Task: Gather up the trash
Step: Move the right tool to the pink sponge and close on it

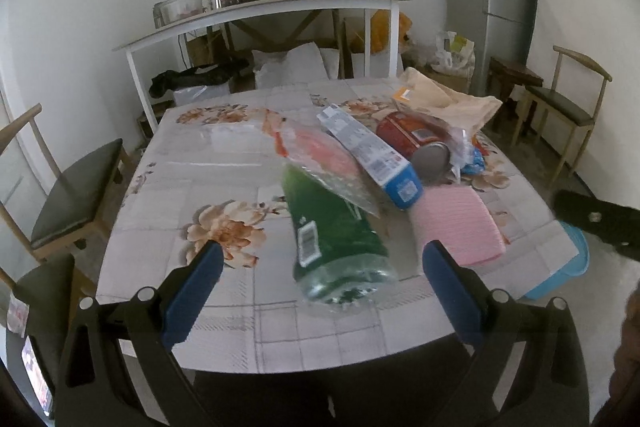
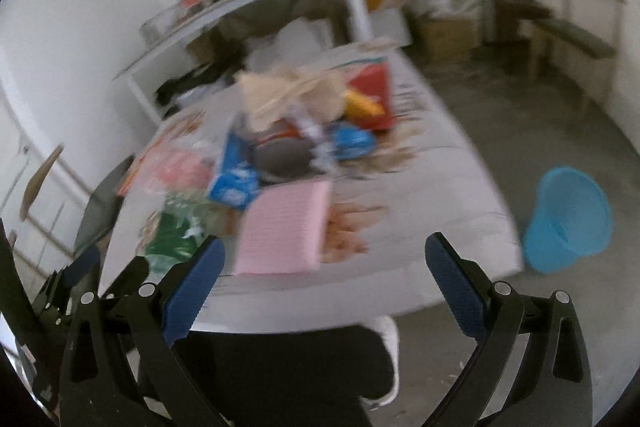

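Both tongs, left [image 1: 322,267] and right [image 2: 324,263], gape wide, holding nothing.

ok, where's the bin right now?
The blue bin stands on the floor off the table's right edge in the right wrist view; the left wrist view shows only a sliver past the pink pack.

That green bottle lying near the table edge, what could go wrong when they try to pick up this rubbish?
1. The green bottle lies on its side near the table edge; a nudge from the open left tool might roll it off.
2. The clear plastic bag and blue box overlap it, so lifting it could drag them along.
3. The blue bin stands on the floor apart from the table, so dropped items may miss it.
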A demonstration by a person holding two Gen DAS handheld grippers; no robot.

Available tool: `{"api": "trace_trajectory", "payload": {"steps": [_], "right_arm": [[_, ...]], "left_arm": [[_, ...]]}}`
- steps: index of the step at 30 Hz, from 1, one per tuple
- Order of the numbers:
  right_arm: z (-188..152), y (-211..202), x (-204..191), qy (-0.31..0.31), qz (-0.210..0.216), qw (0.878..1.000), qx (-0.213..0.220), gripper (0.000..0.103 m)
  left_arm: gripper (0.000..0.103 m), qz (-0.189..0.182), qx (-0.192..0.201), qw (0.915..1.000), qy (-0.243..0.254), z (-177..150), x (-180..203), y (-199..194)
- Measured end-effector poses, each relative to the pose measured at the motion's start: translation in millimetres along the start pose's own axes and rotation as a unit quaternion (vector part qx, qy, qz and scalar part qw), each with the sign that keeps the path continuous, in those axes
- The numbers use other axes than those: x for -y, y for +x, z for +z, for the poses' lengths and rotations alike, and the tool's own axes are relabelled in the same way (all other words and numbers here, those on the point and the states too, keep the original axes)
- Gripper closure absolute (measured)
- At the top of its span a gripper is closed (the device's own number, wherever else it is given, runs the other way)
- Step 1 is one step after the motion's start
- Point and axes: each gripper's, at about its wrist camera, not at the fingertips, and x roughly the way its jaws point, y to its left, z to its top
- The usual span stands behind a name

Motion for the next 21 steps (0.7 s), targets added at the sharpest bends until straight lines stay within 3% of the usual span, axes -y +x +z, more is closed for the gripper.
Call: {"api": "trace_trajectory", "payload": {"steps": [5, 14, 21], "right_arm": [[11.6, 39.2, -29.3, -0.045, 0.026, 0.997, -0.049, 0.007], [16.7, 95.4, -51.2, -0.088, -0.009, 0.991, -0.105, 0.007], [15.7, 106.2, -53.7, -0.117, -0.042, 0.986, -0.115, 0.012]], "left_arm": [[0.005, -0.009, 0.005, 0.9999, -0.005, 1.3, -10.5, 6.7], [0.005, -0.030, -0.018, 0.9994, -0.007, 3.4, -24.4, 28.8], [0.005, -0.060, -0.019, 0.9977, -0.025, 3.2, -36.0, 38.3]]}}
